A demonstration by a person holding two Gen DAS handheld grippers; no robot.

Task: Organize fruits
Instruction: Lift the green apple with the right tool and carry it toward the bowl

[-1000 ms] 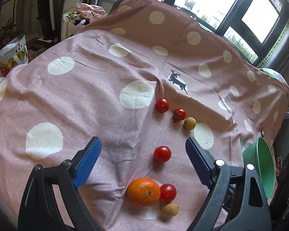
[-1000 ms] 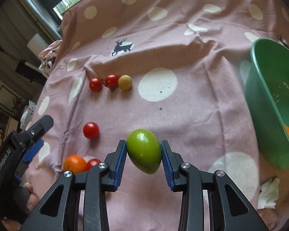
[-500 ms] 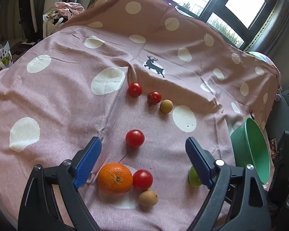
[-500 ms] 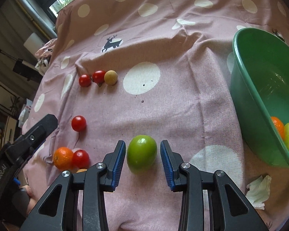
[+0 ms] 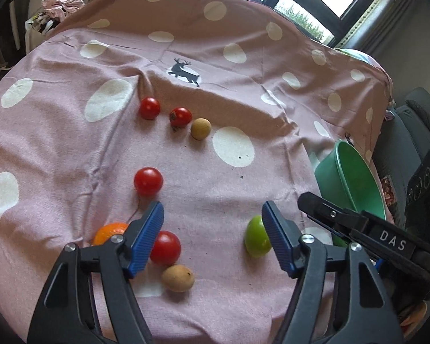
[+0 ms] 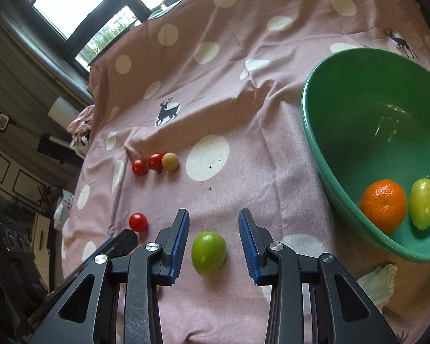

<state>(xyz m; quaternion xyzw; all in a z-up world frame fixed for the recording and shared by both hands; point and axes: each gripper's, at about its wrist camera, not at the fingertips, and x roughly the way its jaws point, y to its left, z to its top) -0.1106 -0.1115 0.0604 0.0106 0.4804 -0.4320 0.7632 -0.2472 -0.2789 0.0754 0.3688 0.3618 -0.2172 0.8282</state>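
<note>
A green fruit (image 6: pixel 208 252) lies on the pink dotted cloth (image 6: pixel 243 114) between the open fingers of my right gripper (image 6: pixel 214 242), which does not touch it; it also shows in the left wrist view (image 5: pixel 256 240). A green bowl (image 6: pixel 324 149) on the right holds an orange (image 6: pixel 384 205) and a yellow-green fruit (image 6: pixel 422 203). My left gripper (image 5: pixel 212 236) is open and empty above a red tomato (image 5: pixel 165 248), an orange (image 5: pixel 109 231) and a tan fruit (image 5: pixel 178 278). Another tomato (image 5: pixel 148 181) lies further out.
Two tomatoes (image 5: pixel 149 108) (image 5: pixel 181 117) and a tan fruit (image 5: pixel 201 128) sit in a row at mid cloth. A crumpled white tissue (image 6: pixel 378 283) lies below the bowl. The bowl's rim (image 5: pixel 355 183) stands at the cloth's right edge. Windows are behind.
My right gripper opened and let go of the green fruit, which now rests on the cloth. My left gripper moved forward and lower over the near fruits.
</note>
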